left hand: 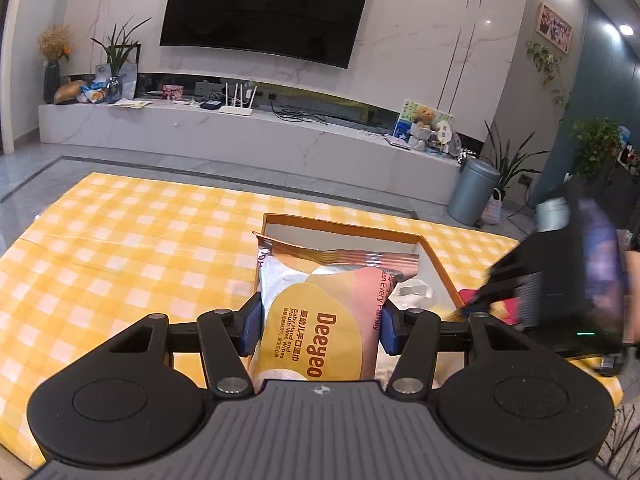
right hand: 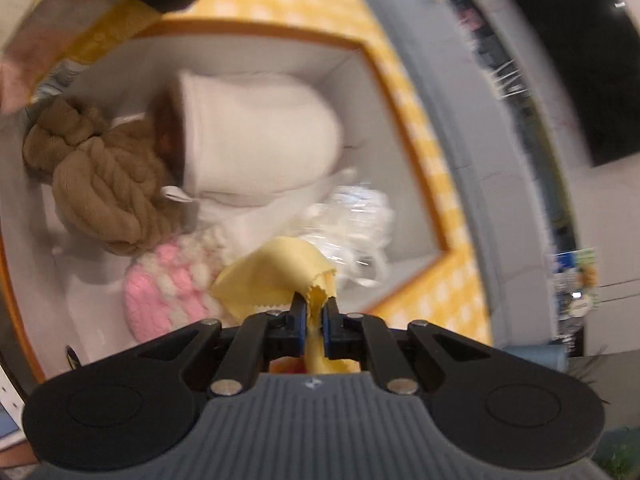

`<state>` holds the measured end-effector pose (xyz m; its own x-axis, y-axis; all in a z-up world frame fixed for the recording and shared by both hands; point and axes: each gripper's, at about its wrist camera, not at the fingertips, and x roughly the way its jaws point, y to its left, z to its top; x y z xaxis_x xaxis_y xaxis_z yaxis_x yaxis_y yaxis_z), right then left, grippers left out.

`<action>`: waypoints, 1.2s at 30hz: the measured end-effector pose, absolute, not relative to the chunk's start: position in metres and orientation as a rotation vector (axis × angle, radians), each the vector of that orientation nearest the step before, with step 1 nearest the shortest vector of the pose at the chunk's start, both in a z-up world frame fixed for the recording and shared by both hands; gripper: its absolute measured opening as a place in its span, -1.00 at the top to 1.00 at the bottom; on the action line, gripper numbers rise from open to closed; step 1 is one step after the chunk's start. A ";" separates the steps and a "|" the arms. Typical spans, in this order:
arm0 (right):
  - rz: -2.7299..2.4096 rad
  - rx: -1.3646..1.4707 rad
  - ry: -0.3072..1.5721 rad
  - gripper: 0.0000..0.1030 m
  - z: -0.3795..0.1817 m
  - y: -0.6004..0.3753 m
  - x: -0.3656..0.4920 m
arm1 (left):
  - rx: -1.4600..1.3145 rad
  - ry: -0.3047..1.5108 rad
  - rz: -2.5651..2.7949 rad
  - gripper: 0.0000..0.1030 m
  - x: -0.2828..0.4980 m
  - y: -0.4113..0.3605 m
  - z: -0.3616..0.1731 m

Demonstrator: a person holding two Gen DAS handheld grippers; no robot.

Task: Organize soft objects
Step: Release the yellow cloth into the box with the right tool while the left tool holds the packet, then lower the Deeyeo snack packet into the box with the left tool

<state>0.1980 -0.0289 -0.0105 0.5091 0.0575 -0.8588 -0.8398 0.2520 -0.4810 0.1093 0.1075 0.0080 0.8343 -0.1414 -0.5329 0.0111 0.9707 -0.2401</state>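
Gripping a pack of Deeyeo baby wet wipes [left hand: 320, 320] between blue pads [left hand: 251, 326], left gripper [left hand: 320, 326] clamped on both sides of the pack, holding it upright over the near end of an orange-rimmed cardboard box [left hand: 344, 227]. Sitting on a yellow-and-white checked tablecloth [left hand: 120, 248], that box, with a wall-mounted television [left hand: 264, 8] and a long marble console [left hand: 224, 132] behind.

Pinching a pale yellow cloth [right hand: 276, 272] tightly, right gripper [right hand: 314, 312] nearly closed, cloth bunching up between the fingers and fanning out above the box interior [right hand: 360, 92]. Lying inside the box: a white rolled fabric item [right hand: 256, 136], a tan knotted bundle [right hand: 108, 184], a pink-and-white fluffy piece [right hand: 168, 292] and crinkled clear plastic [right hand: 352, 232]. Blurring heavily across the right wrist view; showing as a dark smear at the right edge of the left wrist view, the right gripper's body [left hand: 560, 272].
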 end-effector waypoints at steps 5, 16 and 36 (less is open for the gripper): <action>0.697 -1.248 0.966 0.90 -0.049 -0.003 0.217 | -0.271 0.574 -0.088 -0.23 0.108 0.118 0.006; 0.625 -1.217 1.075 0.86 -0.090 0.000 0.244 | -0.326 0.588 -0.087 -0.23 0.111 0.127 0.006; 0.590 -0.863 0.632 -0.76 0.029 -0.071 0.178 | -0.405 0.614 -0.215 -0.23 0.113 0.111 0.015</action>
<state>0.1775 -0.0713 0.0288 0.6703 0.2136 -0.7107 -0.6944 0.5185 -0.4990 0.1126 0.1111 0.0147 0.7984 -0.3128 -0.5145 0.0759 0.8999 -0.4294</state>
